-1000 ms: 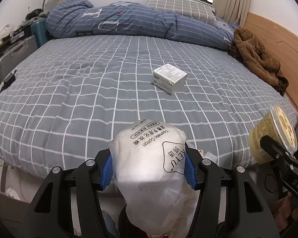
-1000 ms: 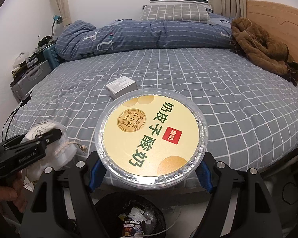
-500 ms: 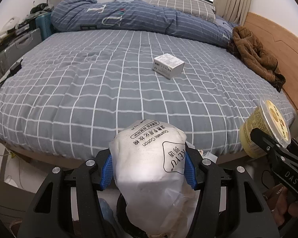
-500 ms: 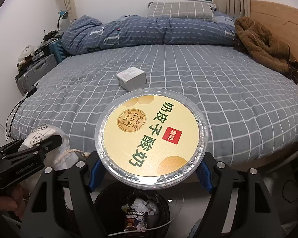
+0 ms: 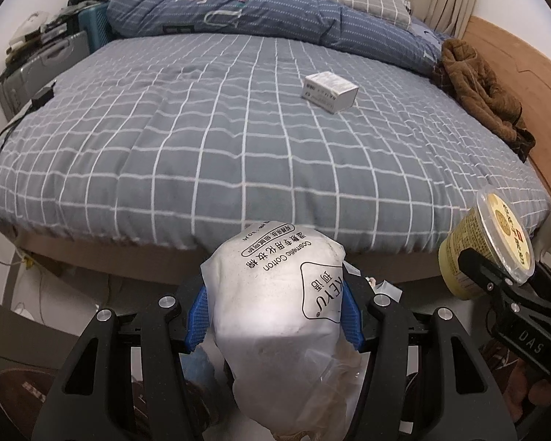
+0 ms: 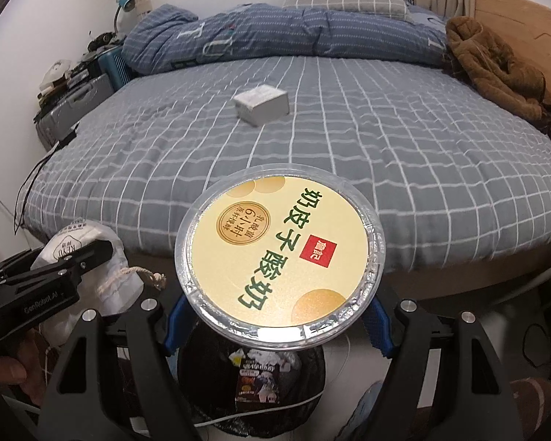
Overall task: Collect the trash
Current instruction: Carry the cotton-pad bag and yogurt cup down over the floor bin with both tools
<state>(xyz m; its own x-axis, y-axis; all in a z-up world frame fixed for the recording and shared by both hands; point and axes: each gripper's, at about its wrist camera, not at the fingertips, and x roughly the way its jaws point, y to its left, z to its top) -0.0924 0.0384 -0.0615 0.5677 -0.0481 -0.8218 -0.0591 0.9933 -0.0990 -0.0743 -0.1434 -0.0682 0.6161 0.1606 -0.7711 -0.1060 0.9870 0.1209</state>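
Note:
My left gripper (image 5: pixel 275 316) is shut on a white cosmetic-cotton bag (image 5: pixel 279 301), held off the foot of the bed; the bag also shows in the right wrist view (image 6: pixel 92 257). My right gripper (image 6: pixel 275 316) is shut on a yellow yogurt cup (image 6: pixel 279 250) with a clear lid, held above a black-lined trash bin (image 6: pixel 253 378) with wrappers inside. The cup also shows in the left wrist view (image 5: pixel 485 246). A small white box (image 5: pixel 330 86) lies on the grey checked bed; it also shows in the right wrist view (image 6: pixel 262 104).
A brown jacket (image 5: pixel 485 92) lies at the bed's right side by the wooden headboard. A rolled blue duvet (image 6: pixel 275 36) and a pillow lie at the far end. Suitcases and clutter (image 6: pixel 73 95) stand to the left. A cable (image 5: pixel 3 139) hangs off the left edge.
Both grippers have drawn back from the bed and lowered with their loads. The bed edge now shows ahead, and the trash bin is larger under the right gripper.

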